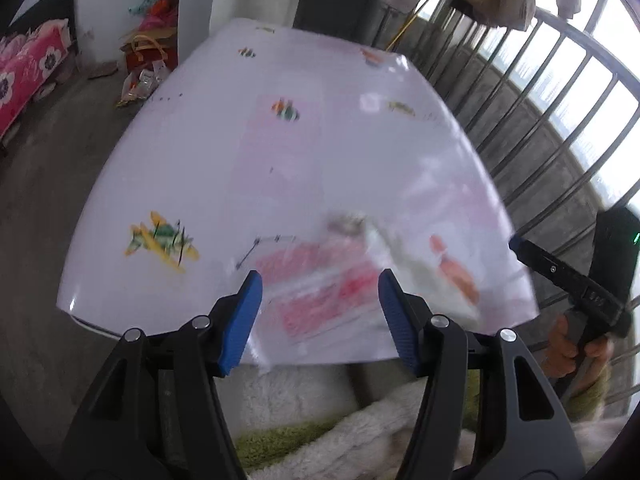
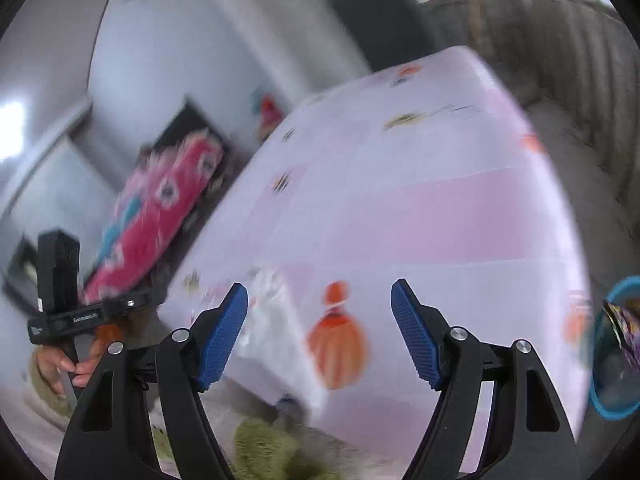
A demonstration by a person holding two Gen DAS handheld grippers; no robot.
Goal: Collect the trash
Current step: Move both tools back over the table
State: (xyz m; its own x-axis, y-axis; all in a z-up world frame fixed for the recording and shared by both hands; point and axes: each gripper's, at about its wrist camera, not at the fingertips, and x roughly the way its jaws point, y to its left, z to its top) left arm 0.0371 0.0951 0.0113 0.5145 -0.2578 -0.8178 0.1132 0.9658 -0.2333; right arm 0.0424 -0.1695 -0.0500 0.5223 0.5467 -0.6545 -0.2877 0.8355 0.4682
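While both my tools hang apart and empty – left tool (image 1: 320,312), right tool (image 2: 320,332) – the white crumpled trash (image 1: 400,252) lies on the surface (image 1: 200,152), lower right of the left view

We're seeing a table (image 1: 208,152) wearing a pale pink printed cloth; a crumpled white wrapper (image 1: 404,256) is lying on it near the front edge, blurred. A blue bin (image 2: 612,360) is sitting at its side.

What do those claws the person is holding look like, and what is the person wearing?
Each claw has black angular arms with silver rivets and ribbed blue pads. A black block tops each handle. The sleeves look fuzzy olive-green.
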